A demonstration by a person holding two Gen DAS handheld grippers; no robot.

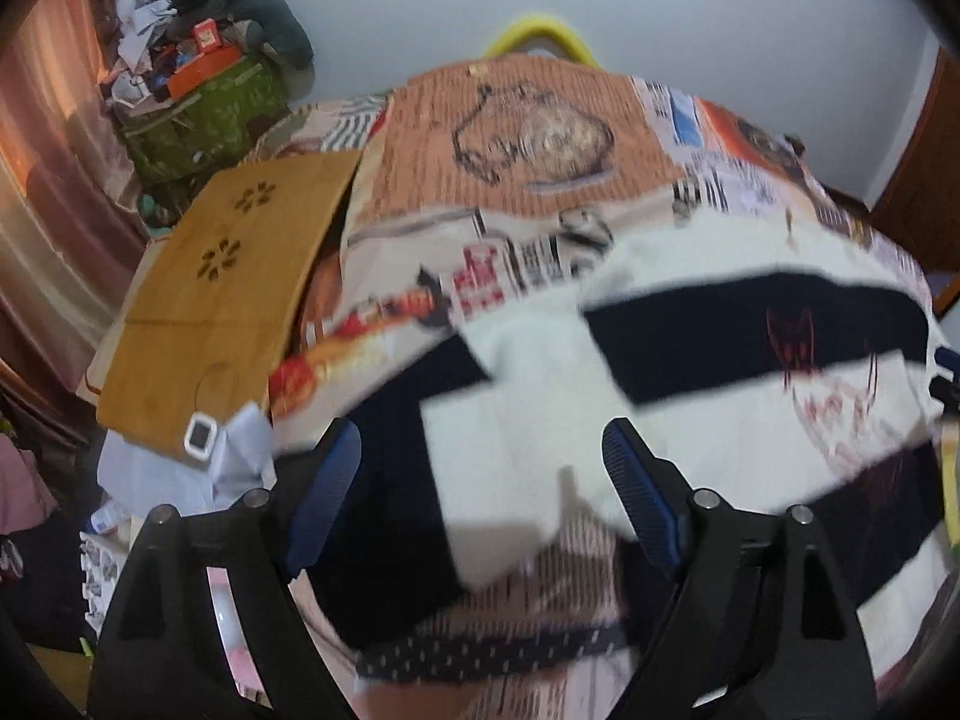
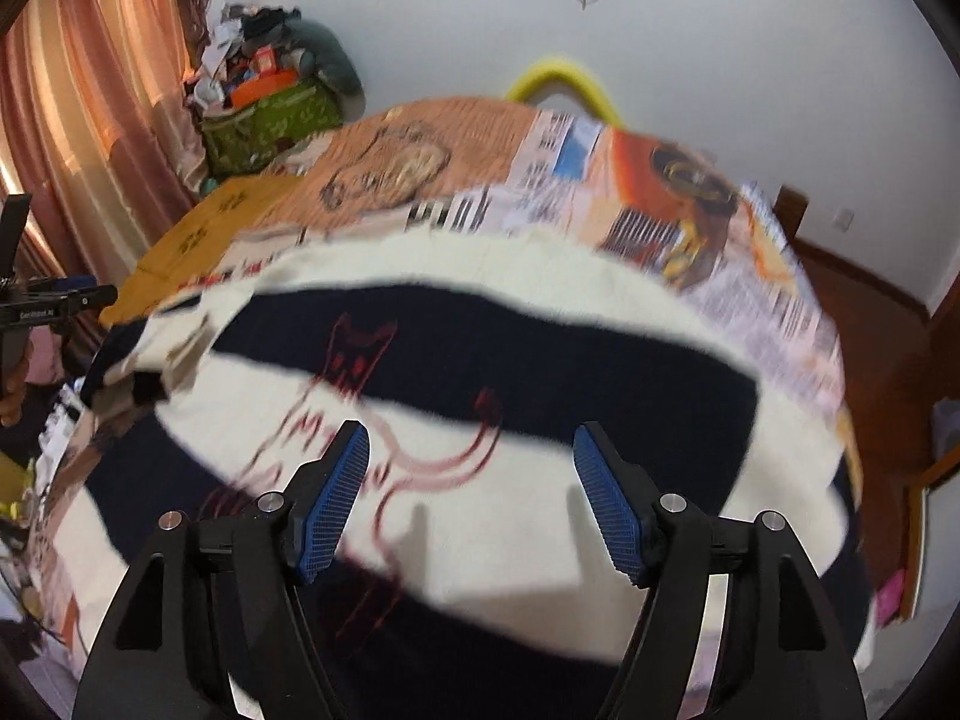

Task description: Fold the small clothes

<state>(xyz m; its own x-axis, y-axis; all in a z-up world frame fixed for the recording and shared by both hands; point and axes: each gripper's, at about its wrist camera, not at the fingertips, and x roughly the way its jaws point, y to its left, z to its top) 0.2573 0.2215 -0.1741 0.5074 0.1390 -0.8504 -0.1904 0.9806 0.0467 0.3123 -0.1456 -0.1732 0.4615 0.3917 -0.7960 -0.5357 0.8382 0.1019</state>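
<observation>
A small garment with wide cream and navy stripes and a red cat drawing [image 2: 480, 420] lies spread on a table under a printed cloth [image 2: 600, 180]. In the left wrist view the garment [image 1: 690, 390] fills the right half, with a sleeve or folded flap lying toward the lower left. My left gripper [image 1: 480, 444] is open and empty above that flap. My right gripper [image 2: 471, 444] is open and empty above the garment's middle, over the cat drawing. The left gripper also shows at the far left of the right wrist view [image 2: 54, 303]. Both views are motion-blurred.
A yellow-brown wooden board [image 1: 234, 282] with flower cut-outs lies on the table's left side. A green bag heaped with clutter [image 1: 204, 114] stands by the pink curtain [image 1: 42, 168]. A yellow chair back [image 1: 540, 30] rises behind the table. Wood floor [image 2: 870, 330] lies right of the table.
</observation>
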